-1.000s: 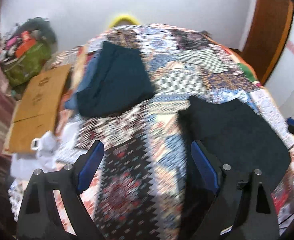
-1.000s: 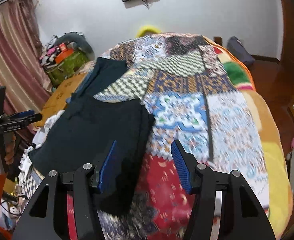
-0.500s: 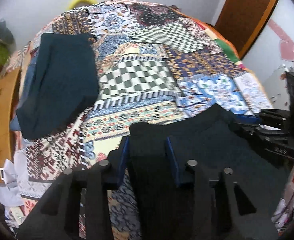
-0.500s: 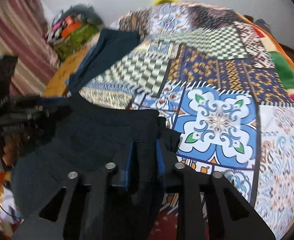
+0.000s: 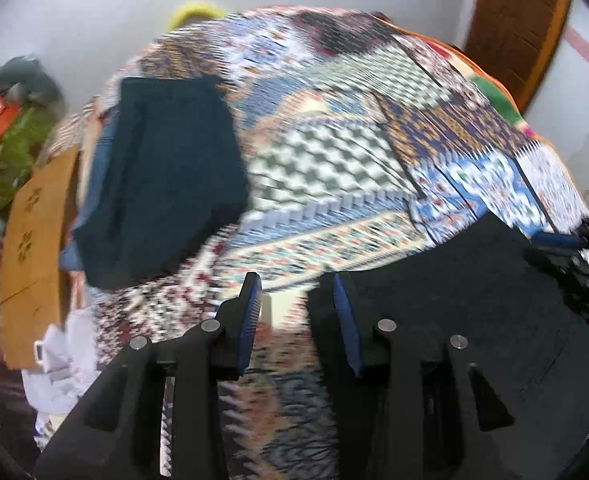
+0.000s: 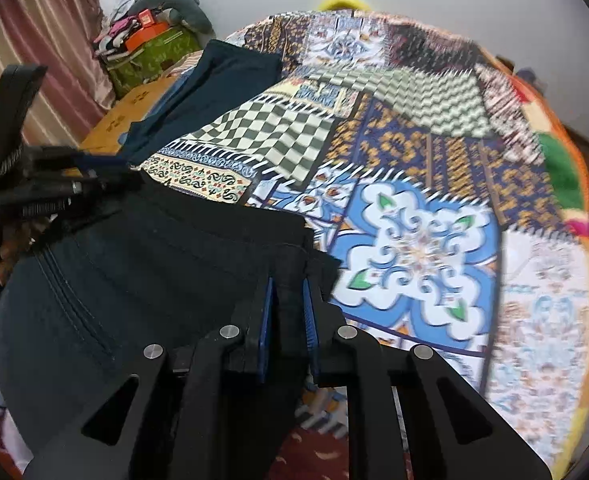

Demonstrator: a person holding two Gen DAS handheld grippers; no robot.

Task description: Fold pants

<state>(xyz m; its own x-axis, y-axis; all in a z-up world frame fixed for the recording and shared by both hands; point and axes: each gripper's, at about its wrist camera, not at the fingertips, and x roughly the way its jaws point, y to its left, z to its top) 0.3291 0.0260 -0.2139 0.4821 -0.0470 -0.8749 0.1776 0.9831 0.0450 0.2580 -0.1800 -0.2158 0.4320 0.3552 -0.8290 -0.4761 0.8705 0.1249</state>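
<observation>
Gripping the near edge of the black pants on the patchwork bed, the right claw has just closed and pinches the cloth. Over their other corner, the left claw stands half-parted around empty air. Gathering for the first fold seems underway; next, the left must catch fabric before lifting.

Your work surface is a bed covered with a patchwork quilt of checkered, floral and geometric panels. On its near edge lie the black pants, spread flat, their corner reaching the blue floral patch. Farther back, along the quilt's left side, you have a dark teal folded garment resting apart from them.
</observation>
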